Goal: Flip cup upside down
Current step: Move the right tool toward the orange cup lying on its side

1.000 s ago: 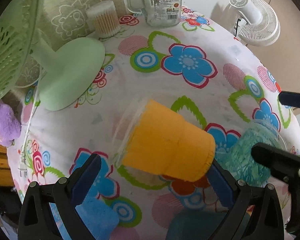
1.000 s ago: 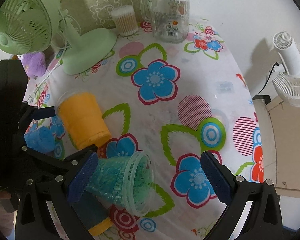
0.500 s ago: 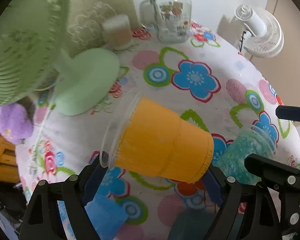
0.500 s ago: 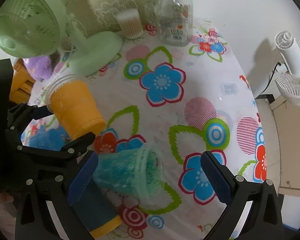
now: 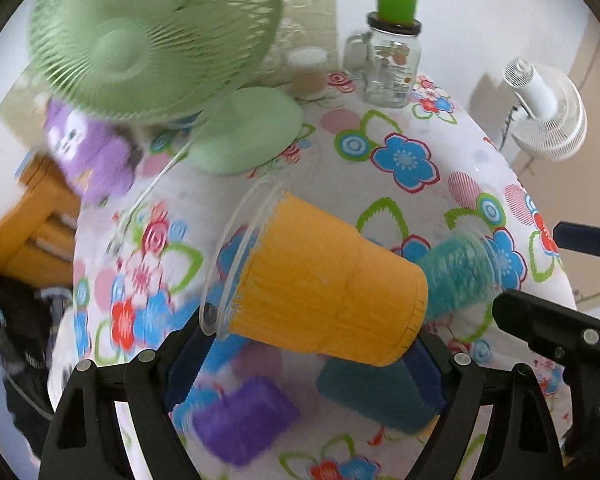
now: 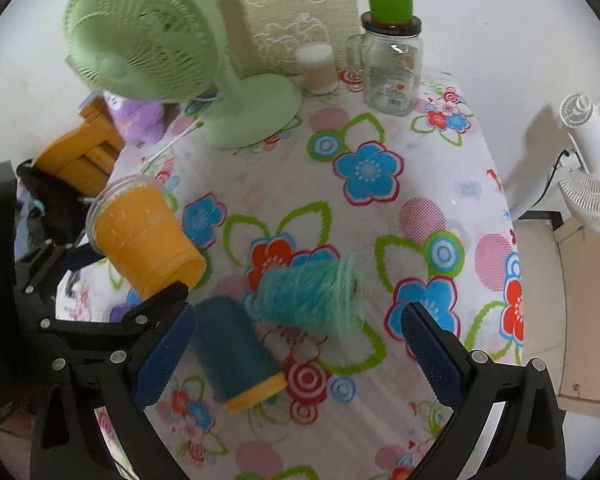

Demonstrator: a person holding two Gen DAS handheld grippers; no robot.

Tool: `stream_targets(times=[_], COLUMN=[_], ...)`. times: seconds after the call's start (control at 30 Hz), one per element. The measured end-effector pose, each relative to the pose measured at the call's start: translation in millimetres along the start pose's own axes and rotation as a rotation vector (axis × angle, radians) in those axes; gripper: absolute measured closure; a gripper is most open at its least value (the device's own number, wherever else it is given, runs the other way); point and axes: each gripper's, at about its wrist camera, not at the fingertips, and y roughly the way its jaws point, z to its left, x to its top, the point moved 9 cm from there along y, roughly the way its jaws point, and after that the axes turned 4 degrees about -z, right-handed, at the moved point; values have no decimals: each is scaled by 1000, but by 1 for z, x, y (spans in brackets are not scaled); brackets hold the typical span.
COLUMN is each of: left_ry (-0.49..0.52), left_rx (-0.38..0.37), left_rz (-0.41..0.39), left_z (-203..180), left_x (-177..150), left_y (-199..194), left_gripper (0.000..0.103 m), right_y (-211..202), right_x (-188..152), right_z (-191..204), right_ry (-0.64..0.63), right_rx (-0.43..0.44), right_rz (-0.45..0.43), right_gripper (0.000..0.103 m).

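My left gripper is shut on the orange cup, a clear plastic cup with an orange lining. I hold it on its side above the flowered table, rim to the left. It also shows in the right wrist view, raised at the left. A teal cup lies on its side on the tablecloth, rim to the right, between the fingers of my right gripper, which is open and does not touch it. The teal cup shows blurred in the left wrist view.
A dark teal cup with a yellow end and a purple cup lie on the flowered tablecloth. A green desk fan, a glass jar topped by a green cup and a cotton-swab tub stand at the back. A white fan is beyond the right edge.
My left gripper has closed on the orange cup and lifted it off the table. The teal cup has rolled or tipped between my right fingers. Both cameras have risen.
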Motion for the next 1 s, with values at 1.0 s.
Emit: stream_targets(times=[1.0], left_ry=[-883], left_rx=[95], left_rz=[191], left_z=[17], left_x=[-203], left_y=[-27], left_gripper=[14], right_y=[34], right_x=[-104], right_z=[66], right_ry=[-181], right_rx=[104], right_rz=[215], right_gripper=[0])
